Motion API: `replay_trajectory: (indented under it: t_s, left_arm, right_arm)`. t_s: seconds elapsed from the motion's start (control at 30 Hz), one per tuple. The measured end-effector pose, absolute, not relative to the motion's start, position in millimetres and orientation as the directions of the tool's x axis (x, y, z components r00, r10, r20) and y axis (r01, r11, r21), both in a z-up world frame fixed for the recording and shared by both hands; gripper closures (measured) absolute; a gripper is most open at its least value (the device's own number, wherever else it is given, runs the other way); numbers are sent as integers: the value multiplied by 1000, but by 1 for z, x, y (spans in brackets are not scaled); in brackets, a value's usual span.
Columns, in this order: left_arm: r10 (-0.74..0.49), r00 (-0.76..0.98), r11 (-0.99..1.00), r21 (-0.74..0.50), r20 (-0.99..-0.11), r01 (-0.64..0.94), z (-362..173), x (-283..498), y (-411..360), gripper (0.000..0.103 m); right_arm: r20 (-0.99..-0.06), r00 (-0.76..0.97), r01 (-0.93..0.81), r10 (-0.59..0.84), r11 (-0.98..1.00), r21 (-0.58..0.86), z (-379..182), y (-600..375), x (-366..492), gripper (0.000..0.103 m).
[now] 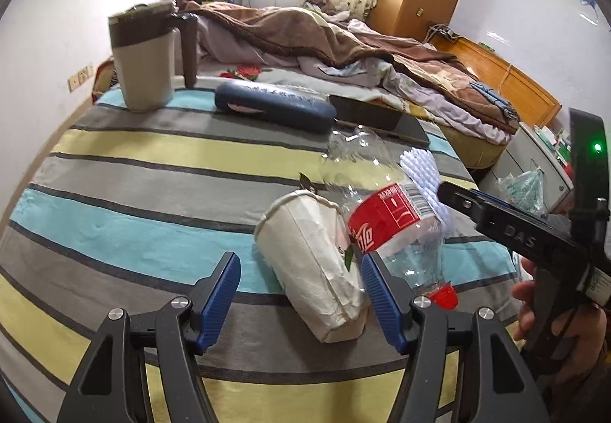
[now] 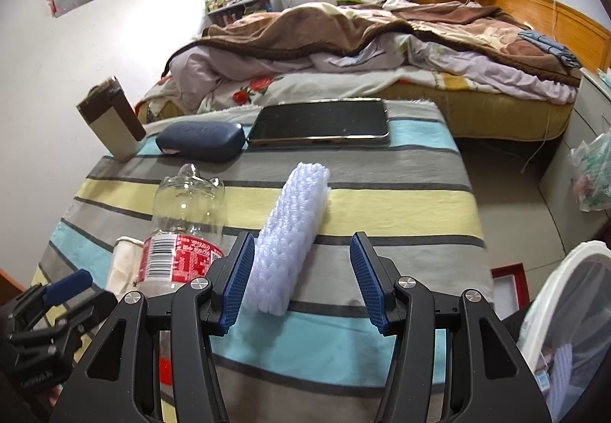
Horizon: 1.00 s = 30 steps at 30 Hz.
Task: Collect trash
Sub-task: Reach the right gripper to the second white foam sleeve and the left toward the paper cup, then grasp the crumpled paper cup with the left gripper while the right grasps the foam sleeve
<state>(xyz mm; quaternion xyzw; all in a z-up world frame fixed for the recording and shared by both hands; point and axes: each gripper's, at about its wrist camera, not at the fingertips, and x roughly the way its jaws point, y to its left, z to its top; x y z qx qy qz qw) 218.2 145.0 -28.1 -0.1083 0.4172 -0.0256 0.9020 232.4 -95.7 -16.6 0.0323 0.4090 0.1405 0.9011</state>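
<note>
The left gripper [image 1: 301, 293] hangs with its jaws apart around the paper cup [image 1: 309, 266], which lies on its side on the striped cloth [image 1: 133, 194]. The cup sits between the blue pads without being pinched; the right-hand pad seems to touch or nearly touch its wall, and I cannot tell which. The right gripper [image 2: 301, 281] is likewise unclenched, its jaws straddling the near end of the white foam wrap [image 2: 290, 232]; the left pad lies just beside the wrap and the right pad stands well clear.

Risks, as I judge them:
- The cup is already creased and soft. A hard squeeze could flatten it, so that it slides out of the pads.
- The bottle [image 1: 393, 228] lies against the cup at its 3 o'clock side. The left gripper's right finger is wedged between the two, so closing could nudge the round bottle and set it rolling toward the cloth's edge.
- The foam wrap is off-centre in the right jaws. Closing may shove it sideways before it is gripped, and being springy it could pop free.
- The two grippers work close together and could knock each other.

In the left view the cup's long axis runs from 5 o'clock, its base, to 11 o'clock, its rim. The bottle runs from its red cap at 5 o'clock to its base at 11 o'clock. In the right view the wrap's long axis runs from 6 to 12 o'clock, leaning slightly toward 1. The bin [image 2: 565, 308] stands at 4 o'clock in that view.
</note>
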Motion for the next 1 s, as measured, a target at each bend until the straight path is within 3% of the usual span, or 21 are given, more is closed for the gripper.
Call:
replay_trajectory:
  t_s: [0.4, 0.7, 1.0]
  left_arm:
    - [-157, 634, 974, -226, -757, -28, -40, 225, 138, 37]
    - [-186, 649, 954, -293, -737, -59, -42, 221, 148, 37]
    - [-175, 665, 965, -259, -726, -29, -36, 219, 139, 57]
  right_arm:
    - [-762, 584, -246, 281, 955, 164, -28, -92, 240, 46]
    - [-757, 550, -262, 352, 934, 244, -37, -90, 243, 46]
    - [-746, 555, -319, 369, 922, 218, -33, -79, 236, 71]
